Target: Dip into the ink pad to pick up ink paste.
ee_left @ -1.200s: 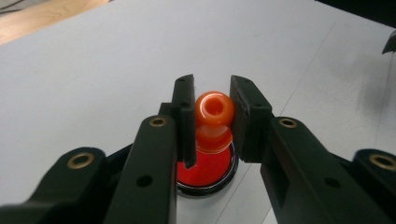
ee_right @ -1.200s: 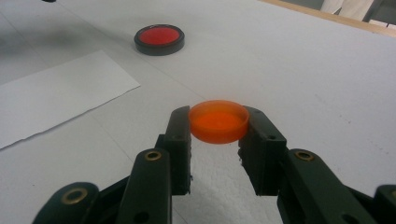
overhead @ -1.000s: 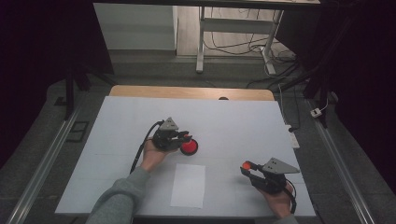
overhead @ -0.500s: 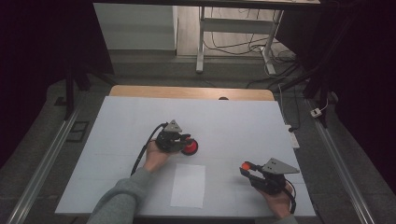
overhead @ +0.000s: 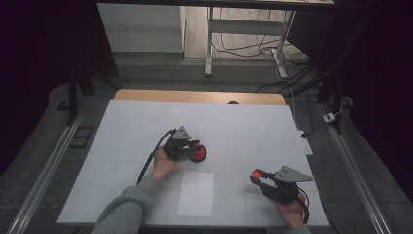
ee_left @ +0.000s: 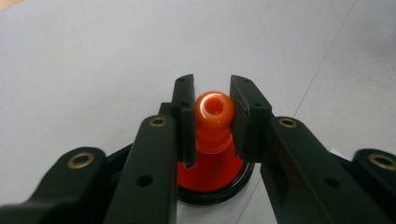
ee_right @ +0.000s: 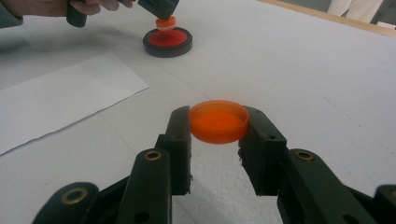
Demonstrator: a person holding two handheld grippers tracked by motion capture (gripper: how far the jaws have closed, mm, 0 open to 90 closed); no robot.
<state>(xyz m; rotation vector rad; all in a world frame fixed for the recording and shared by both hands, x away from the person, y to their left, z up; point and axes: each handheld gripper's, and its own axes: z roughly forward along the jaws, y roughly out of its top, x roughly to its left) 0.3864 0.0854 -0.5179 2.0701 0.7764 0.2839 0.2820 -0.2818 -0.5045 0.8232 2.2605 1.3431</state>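
While the left tool (overhead: 191, 148) sits near the middle of the white tabletop (overhead: 122, 126) in the high view, its jaws are closed on the orange knob (ee_left: 214, 109) that rises from a red disc with a black rim (ee_left: 212, 179). In the left gripper view the knob stands upright between the two black pads, touching both, with a round hollow in its top (the neck below it narrows, then widens into the red disc). The disc rests flat on the tabletop under the jaws. From the right gripper view the same disc (ee_right: 167, 41) shows farther off, with the left tool (ee_right: 159, 7) above it and a hand (ee_right: 56, 7) at the top left edge.

The right tool (ee_right: 218, 128) grips a shallow orange cap (ee_right: 218, 120) by its sides, open face up, held a little above the tabletop. In the high view this right tool (overhead: 260, 176) lies near the front right of the tabletop, the cap (overhead: 257, 173) showing as an orange spot at its tip, well apart from the disc (overhead: 197, 155).

A white sheet of paper (overhead: 196, 193) lies flat near the front edge, between the two tools. A grey sleeve (overhead: 124, 212) covers the left forearm.
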